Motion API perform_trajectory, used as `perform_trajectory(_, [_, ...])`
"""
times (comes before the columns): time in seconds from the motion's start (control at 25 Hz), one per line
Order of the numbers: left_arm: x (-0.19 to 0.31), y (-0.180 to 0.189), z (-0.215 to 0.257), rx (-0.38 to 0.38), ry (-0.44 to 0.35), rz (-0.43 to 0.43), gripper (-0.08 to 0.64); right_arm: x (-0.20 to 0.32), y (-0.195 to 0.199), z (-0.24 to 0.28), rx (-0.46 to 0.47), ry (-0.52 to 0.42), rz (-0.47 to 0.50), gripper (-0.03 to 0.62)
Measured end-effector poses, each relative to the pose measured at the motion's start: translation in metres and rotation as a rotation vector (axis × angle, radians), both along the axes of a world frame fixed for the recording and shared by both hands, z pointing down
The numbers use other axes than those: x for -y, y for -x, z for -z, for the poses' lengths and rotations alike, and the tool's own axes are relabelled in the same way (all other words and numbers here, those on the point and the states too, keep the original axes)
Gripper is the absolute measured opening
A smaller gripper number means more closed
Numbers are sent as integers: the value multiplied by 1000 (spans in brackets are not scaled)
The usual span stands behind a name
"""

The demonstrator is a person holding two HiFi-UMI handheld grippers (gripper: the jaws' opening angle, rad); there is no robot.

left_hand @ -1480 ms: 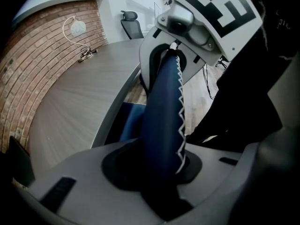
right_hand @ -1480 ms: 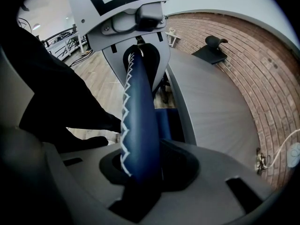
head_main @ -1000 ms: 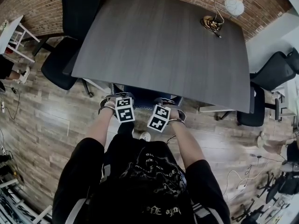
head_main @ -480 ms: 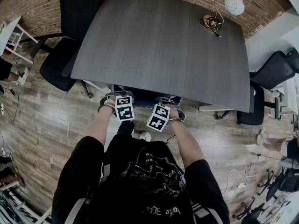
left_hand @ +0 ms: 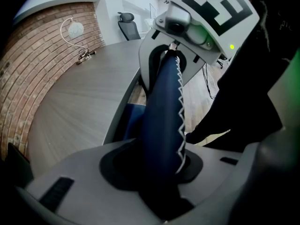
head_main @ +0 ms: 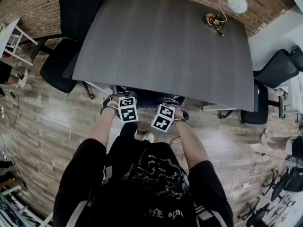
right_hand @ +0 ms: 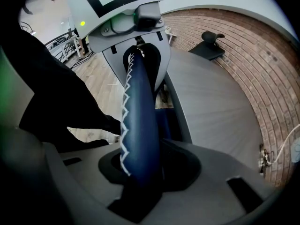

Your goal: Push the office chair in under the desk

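**Office chair at desk: grip loosening**

Desk (head_main: 161, 46) — broad, grey. Office chair (head_main: 147, 97) — blue, seat tucked under the near edge. Left gripper (head_main: 117, 98) and right gripper (head_main: 171, 102) each pinch its top edge, jaws half-wide and just easing apart. Risk: a slackened grip slips off and the chair rolls askew.

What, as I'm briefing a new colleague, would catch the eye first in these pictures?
The big dark grey desk fills the upper middle of the head view. At its near edge stands a blue chair back with white zigzag stitching, the left claw and the right claw each gripping its top, jaws just eased slightly wider. A round white lamp sits at the desk's far right corner.
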State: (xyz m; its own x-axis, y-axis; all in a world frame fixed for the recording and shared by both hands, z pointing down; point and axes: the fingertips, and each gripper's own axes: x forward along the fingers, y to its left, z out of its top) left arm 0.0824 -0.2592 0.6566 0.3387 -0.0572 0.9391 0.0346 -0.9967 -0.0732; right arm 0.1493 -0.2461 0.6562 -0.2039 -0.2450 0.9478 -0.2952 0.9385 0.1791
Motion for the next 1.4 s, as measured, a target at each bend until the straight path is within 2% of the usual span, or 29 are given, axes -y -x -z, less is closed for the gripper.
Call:
perform_trajectory(0.16, [-2, 2, -1, 12, 19, -6, 154, -3, 0, -1, 0, 23, -1, 130])
perform_trajectory(0.36, [0, 3, -2, 8, 19, 24, 172, -10, 5, -2, 8, 99, 24, 197])
perform_trajectory(0.48, [-3, 0, 1, 0, 59, 51, 200, -17, 9, -2, 7, 127, 47, 241])
perform_trajectory(0.72, [-9, -3, 24, -76, 139, 83, 247, -18, 16, 17, 92, 153, -6, 253])
perform_trajectory(0.92, [-8, -5, 48, -149, 143, 121, 250, -7, 16, 47, 179, 90, -58, 253])
perform_trajectory(1.04, [-4, -9, 69, -230, 135, 177, 250, -1, 14, 66, 233, 58, -104, 256])
perform_trajectory(1.2, [3, -23, 107, -401, 126, 277, 250, 3, 11, 86, 320, 4, -170, 259])
perform_trajectory(1.4, [19, -24, 144, -609, 14, 435, 250, 24, 3, 128, 514, -159, -323, 259])
